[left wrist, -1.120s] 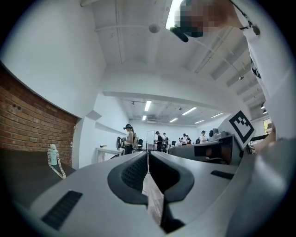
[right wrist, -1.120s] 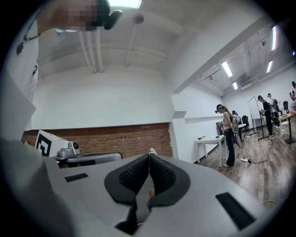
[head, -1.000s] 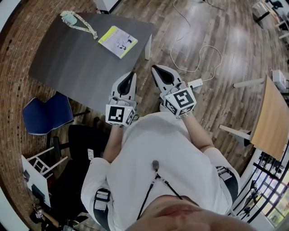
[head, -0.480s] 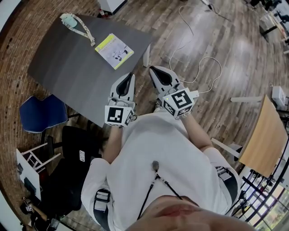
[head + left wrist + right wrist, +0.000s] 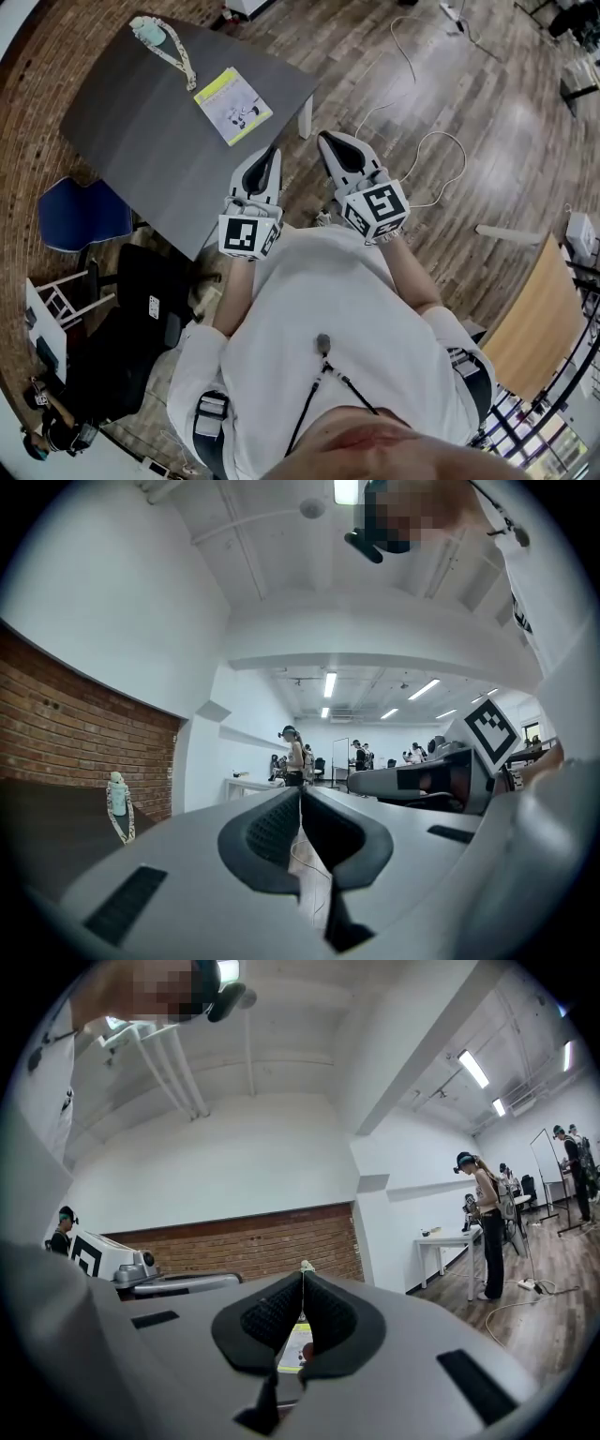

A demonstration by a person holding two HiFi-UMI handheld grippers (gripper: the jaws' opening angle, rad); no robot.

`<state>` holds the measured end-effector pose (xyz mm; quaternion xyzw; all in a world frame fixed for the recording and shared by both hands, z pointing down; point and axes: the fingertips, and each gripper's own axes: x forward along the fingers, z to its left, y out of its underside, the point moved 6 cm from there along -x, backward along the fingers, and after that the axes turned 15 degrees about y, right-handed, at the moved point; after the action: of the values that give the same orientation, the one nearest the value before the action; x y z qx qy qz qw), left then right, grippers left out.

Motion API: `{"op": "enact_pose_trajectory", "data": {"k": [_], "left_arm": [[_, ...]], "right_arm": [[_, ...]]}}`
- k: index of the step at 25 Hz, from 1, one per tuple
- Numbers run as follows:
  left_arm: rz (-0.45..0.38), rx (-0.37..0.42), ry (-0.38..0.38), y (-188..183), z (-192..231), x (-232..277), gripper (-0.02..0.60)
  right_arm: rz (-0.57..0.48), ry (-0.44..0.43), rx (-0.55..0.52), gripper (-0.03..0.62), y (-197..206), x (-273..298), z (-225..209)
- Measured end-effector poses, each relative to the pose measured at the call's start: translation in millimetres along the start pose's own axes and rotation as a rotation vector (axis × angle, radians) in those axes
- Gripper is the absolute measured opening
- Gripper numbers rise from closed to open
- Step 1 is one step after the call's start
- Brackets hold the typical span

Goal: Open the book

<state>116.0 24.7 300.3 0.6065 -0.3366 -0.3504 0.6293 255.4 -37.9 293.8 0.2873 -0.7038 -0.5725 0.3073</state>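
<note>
Closed book (image 5: 233, 93) on desk (image 5: 131, 131); left gripper (image 5: 273, 152) and right gripper (image 5: 325, 141), jaws clenched on nothing, near the desk edge.

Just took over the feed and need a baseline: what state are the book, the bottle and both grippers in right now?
book: closed, lying flat on the table, nothing touching it.
left gripper: shut, empty, short of the book.
right gripper: shut, empty, over the floor beside the table.
bottle: upright at the table's far corner, strap trailing on the tabletop.
</note>
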Motion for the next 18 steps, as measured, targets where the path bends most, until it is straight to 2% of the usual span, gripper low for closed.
{"op": "enact_pose_trajectory", "data": {"k": [9, 18], "left_arm": [[0.050, -0.023, -0.083, 14.6, 4.7, 7.8, 0.028], [0.071, -0.024, -0.090, 26.2, 30.9, 21.6, 0.028]], "right_arm": [[0.030, -0.075, 0.021, 0.037, 7.4, 19.5, -12.4], [0.052, -0.054, 0.027, 0.037, 14.0, 41.2, -23.0]]}}
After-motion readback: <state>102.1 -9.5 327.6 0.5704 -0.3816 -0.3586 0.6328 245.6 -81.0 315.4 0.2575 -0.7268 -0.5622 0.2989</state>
